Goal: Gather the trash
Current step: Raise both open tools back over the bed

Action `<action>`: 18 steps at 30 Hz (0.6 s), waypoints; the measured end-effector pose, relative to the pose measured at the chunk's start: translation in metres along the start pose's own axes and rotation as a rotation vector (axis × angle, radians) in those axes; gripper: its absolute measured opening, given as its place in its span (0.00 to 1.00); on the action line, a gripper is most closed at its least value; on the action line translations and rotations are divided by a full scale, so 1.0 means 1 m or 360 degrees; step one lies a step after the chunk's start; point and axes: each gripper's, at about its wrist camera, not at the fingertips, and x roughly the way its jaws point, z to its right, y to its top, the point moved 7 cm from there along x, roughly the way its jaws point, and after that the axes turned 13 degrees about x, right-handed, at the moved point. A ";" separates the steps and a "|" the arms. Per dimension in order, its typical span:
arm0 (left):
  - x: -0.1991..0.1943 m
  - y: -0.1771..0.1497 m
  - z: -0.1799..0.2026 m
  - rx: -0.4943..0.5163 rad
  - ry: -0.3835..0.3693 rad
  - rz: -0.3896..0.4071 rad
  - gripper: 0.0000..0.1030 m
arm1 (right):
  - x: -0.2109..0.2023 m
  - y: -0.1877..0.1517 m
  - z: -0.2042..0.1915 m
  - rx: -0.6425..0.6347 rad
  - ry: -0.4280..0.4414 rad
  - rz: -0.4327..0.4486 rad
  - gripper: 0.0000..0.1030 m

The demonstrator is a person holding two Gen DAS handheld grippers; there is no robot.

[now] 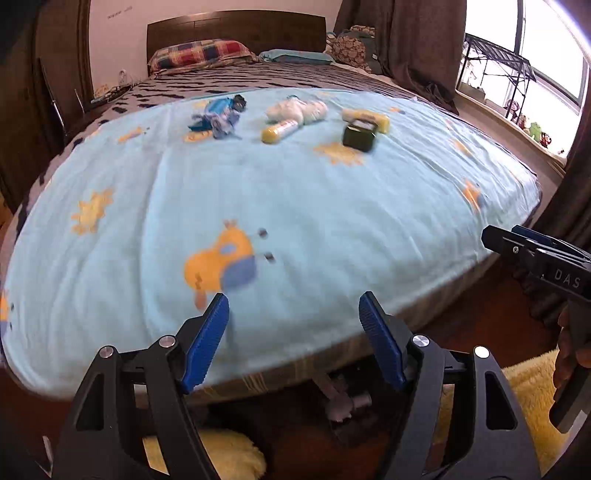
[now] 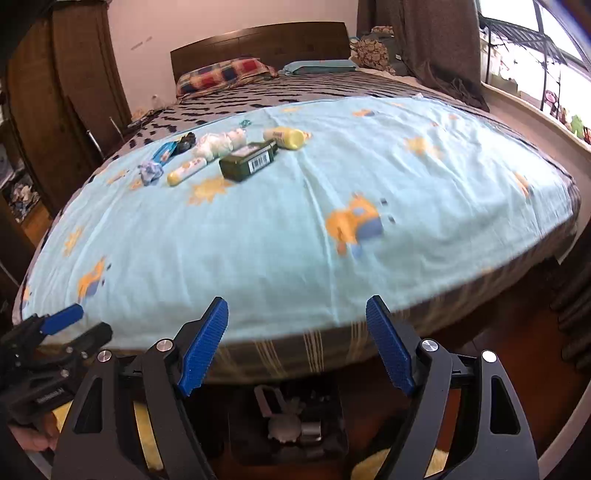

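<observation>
The left gripper (image 1: pixel 293 314) is hanging with its jaws spread wide and nothing between them, at the foot of the bed; the right gripper (image 2: pixel 297 317) is gaping the same way, also empty. Both are pointing across the light blue blanket (image 1: pixel 258 206). Well beyond them, the trash is lying in a loose row: crumpled blue wrappers (image 1: pixel 219 116), a yellow tube (image 1: pixel 279 131), a white wad (image 1: pixel 295 110) and a dark green box (image 2: pixel 248 159). Pillows (image 1: pixel 199 53) are resting by the headboard (image 1: pixel 236 31).
</observation>
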 end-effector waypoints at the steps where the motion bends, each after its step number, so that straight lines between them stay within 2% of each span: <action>1: 0.002 0.005 -0.006 -0.0004 -0.0004 0.0001 0.66 | 0.005 0.006 -0.005 -0.0012 0.0005 0.0010 0.76; 11: 0.053 0.069 -0.046 0.0058 0.0028 -0.0008 0.60 | 0.078 0.066 -0.049 0.0058 0.0094 0.0003 0.76; 14: 0.071 0.090 -0.050 0.0089 -0.0010 0.0010 0.60 | 0.099 0.084 -0.060 0.0123 0.0113 -0.0008 0.76; 18: 0.099 0.115 -0.051 0.0127 -0.0074 0.0000 0.52 | 0.127 0.100 -0.070 0.0145 0.0066 -0.0022 0.76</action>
